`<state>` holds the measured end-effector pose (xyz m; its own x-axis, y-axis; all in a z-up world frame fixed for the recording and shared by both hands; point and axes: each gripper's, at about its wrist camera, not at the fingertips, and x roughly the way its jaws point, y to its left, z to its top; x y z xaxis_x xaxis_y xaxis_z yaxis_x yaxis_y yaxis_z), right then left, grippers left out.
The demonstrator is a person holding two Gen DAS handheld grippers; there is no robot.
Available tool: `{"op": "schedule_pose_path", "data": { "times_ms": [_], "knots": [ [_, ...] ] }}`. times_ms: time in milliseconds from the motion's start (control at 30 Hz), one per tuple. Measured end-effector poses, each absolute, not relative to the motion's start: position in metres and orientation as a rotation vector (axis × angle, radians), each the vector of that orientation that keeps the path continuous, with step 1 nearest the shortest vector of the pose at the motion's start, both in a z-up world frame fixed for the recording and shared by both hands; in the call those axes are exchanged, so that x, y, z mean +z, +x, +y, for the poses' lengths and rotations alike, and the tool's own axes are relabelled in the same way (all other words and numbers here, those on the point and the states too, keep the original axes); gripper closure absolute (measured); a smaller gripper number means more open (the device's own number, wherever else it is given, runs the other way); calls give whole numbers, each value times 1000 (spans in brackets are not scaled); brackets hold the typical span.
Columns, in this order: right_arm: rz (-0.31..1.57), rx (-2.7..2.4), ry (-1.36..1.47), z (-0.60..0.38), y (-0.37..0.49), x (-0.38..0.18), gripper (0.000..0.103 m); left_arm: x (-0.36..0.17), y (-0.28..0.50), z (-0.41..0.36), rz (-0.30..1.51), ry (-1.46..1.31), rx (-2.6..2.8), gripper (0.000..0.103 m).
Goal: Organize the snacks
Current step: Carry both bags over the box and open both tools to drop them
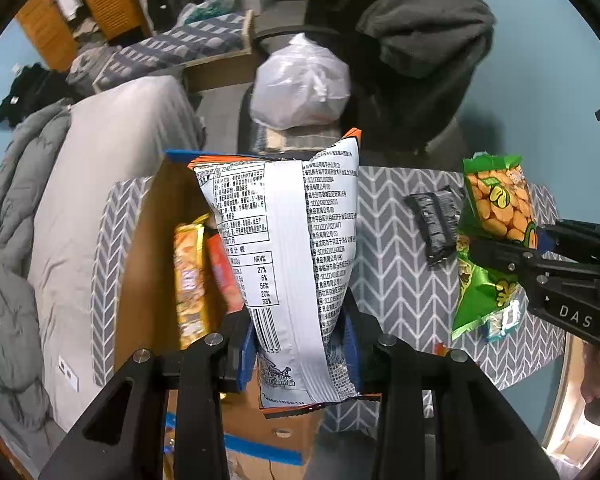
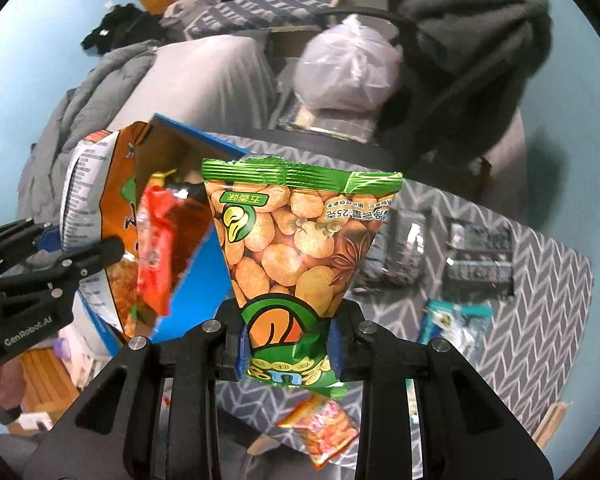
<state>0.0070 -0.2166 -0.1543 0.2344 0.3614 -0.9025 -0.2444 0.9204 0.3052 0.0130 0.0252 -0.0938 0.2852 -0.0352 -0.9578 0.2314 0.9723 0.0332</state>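
My left gripper (image 1: 298,344) is shut on a large white and orange chip bag (image 1: 284,248), held upright over the open cardboard box (image 1: 148,248); it also shows in the right wrist view (image 2: 92,216). Yellow (image 1: 190,280) and red (image 1: 224,276) snack packs stand in the box. My right gripper (image 2: 288,344) is shut on a green bean snack bag (image 2: 300,240), held above the table to the right of the box; the bag also shows in the left wrist view (image 1: 496,208).
The table has a grey chevron cloth (image 1: 396,264). On it lie dark packets (image 2: 480,260), a teal packet (image 2: 452,320) and an orange snack pack (image 2: 320,432). Beyond stand a chair with a white plastic bag (image 1: 300,84) and a bed with grey bedding (image 1: 100,184).
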Motion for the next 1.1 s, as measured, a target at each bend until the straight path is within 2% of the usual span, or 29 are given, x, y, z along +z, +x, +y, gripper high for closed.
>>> {"op": "schedule_pose_path", "data": {
  "times_ms": [467,1100],
  "knots": [
    [1262,563,25,-129,41,-152,75,-107,8,100,1300,100,-39,67],
    [1361,640,-70,-36,53,-205,76,-145,14,147,1380,59,47,66]
  ]
}}
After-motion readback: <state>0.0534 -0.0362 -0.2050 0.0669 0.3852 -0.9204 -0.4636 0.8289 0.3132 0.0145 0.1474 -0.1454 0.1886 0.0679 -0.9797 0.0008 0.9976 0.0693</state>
